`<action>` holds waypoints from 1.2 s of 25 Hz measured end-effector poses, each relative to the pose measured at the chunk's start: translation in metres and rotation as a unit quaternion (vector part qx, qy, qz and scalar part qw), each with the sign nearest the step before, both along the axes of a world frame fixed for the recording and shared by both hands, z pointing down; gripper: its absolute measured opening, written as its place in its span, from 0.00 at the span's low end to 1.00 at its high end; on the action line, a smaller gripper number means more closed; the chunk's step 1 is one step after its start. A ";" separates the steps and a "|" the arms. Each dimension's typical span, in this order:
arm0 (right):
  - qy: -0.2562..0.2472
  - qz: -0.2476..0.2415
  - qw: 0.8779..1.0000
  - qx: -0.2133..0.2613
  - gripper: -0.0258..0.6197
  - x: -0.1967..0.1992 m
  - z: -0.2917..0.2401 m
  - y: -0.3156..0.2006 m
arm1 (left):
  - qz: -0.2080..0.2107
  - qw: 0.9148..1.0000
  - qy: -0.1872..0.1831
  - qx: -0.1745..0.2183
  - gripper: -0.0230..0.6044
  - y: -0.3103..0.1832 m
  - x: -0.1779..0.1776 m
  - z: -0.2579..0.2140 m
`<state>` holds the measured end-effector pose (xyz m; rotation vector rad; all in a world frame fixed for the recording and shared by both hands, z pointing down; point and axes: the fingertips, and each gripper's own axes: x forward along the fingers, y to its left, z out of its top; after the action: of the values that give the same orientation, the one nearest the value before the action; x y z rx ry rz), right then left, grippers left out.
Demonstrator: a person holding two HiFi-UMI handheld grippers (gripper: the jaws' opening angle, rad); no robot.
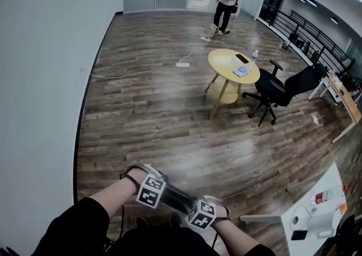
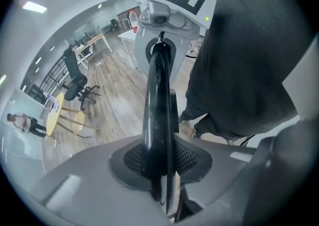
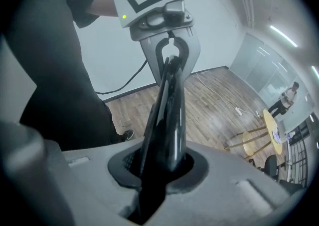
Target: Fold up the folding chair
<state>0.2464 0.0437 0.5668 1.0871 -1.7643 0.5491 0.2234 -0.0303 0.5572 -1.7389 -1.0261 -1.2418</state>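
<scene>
Your left hand-held gripper (image 1: 154, 195) and right hand-held gripper (image 1: 199, 215) sit side by side at the near edge of the head view, just in front of your body, both pointing steeply down. Between them runs the narrow top edge of the glossy black folding chair (image 1: 176, 195), the only part of it you can see from above. In the left gripper view, your left hand-held gripper (image 2: 162, 170) is clenched on that black edge (image 2: 157, 110), which passes between its grey pads and runs on to the other gripper (image 2: 164, 30). In the right gripper view, your right hand-held gripper (image 3: 159, 165) grasps the same edge (image 3: 167, 115) in the same way, facing the left one (image 3: 167, 30). Farther off on the dark wooden plank floor (image 1: 158, 119) stand a round yellow two-tier table (image 1: 232, 65) and, just right of it, a black swivel office chair (image 1: 283, 88). A person in a white top (image 1: 227, 3) stands at the far end. A white worktop (image 1: 334, 184) lies at your near right.
</scene>
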 end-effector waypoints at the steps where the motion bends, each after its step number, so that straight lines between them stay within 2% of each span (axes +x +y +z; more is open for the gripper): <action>1: 0.002 -0.009 1.000 0.000 0.14 0.003 -0.001 -0.001 | -0.010 1.000 -0.005 -0.003 0.18 0.000 0.001 -0.001; 4: 0.000 -0.033 0.999 0.003 0.13 0.013 -0.004 -0.006 | -0.045 0.999 -0.021 -0.015 0.16 -0.001 0.002 -0.003; 9: 0.006 -0.105 0.994 0.006 0.12 0.024 -0.008 -0.025 | -0.116 0.992 -0.043 -0.030 0.16 -0.012 0.001 -0.006; 16: -0.005 -0.213 0.977 -0.006 0.12 0.010 -0.016 -0.059 | -0.216 0.974 -0.062 -0.042 0.16 -0.036 -0.025 -0.013; 19: -0.010 -0.261 0.965 -0.013 0.12 -0.012 -0.018 -0.075 | -0.262 0.961 -0.069 -0.047 0.16 -0.046 -0.052 -0.014; 24: -0.009 -0.341 0.940 -0.024 0.12 -0.058 -0.015 -0.094 | -0.338 0.936 -0.076 -0.057 0.16 -0.055 -0.105 -0.011; 30: 0.004 -0.432 0.902 -0.025 0.12 -0.131 -0.019 -0.120 | -0.427 0.899 -0.077 -0.063 0.16 -0.064 -0.187 -0.015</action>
<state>0.1154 -0.0760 0.5479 0.1853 -1.9847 0.0297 0.0367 -0.0947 0.5421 -2.3300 -0.3926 -1.8928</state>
